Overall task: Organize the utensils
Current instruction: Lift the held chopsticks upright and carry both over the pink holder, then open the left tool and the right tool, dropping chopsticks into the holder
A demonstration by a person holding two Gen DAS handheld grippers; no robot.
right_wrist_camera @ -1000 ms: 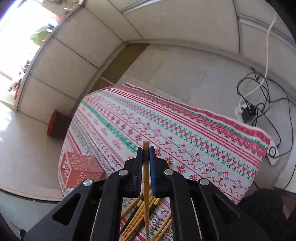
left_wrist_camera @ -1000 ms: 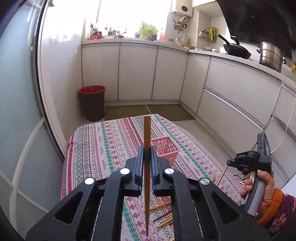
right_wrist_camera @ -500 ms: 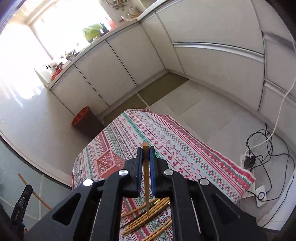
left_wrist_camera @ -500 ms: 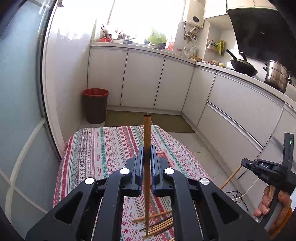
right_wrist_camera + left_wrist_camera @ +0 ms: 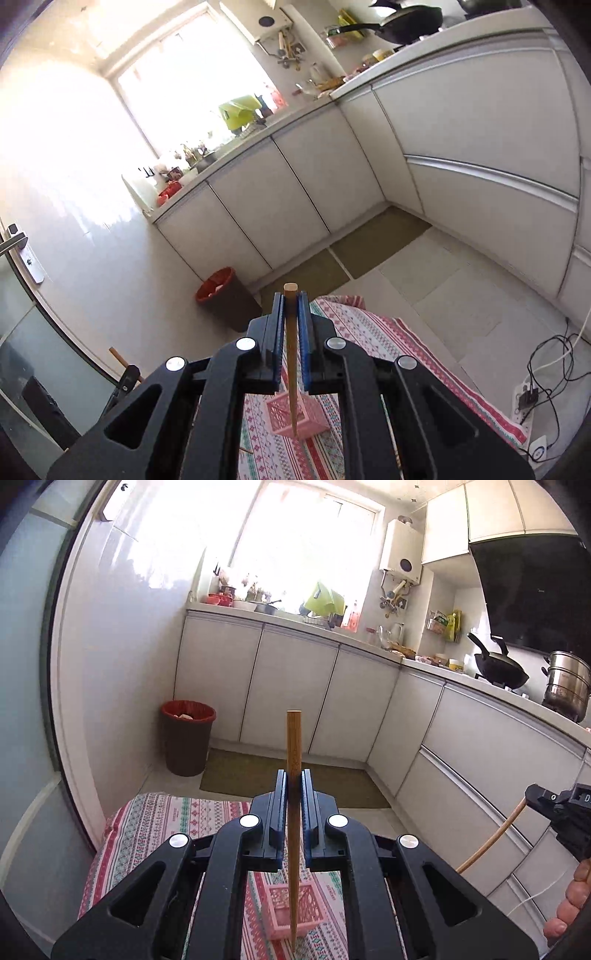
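The biggest risk, as I judge it, is a miss at the small pink perforated plastic basket (image 5: 297, 419): each thin brown wooden chopstick is hanging point-down from a high carry, and a slight tilt of either hand could send the tip against the basket's rim or onto the cloth beside it. The basket looks light, so a knock may be tipping or sliding it. The two sticks could also be crossing each other over the same narrow opening.

The left gripper (image 5: 294, 812) is clenching one chopstick (image 5: 294, 849) upright between its jaws, tip over the basket. The right gripper (image 5: 291, 332) is gripping the second chopstick (image 5: 291, 369) the same way. Being pinched at one narrow spot, either stick may be pivoting as it travels.

The basket is standing on a low table under a red, green and white patterned cloth (image 5: 388, 339). Around it is lying a bright kitchen: white cabinets, a sunlit window, a dark bin with a red liner (image 5: 187, 738), and a black wok (image 5: 498, 668) on the counter.
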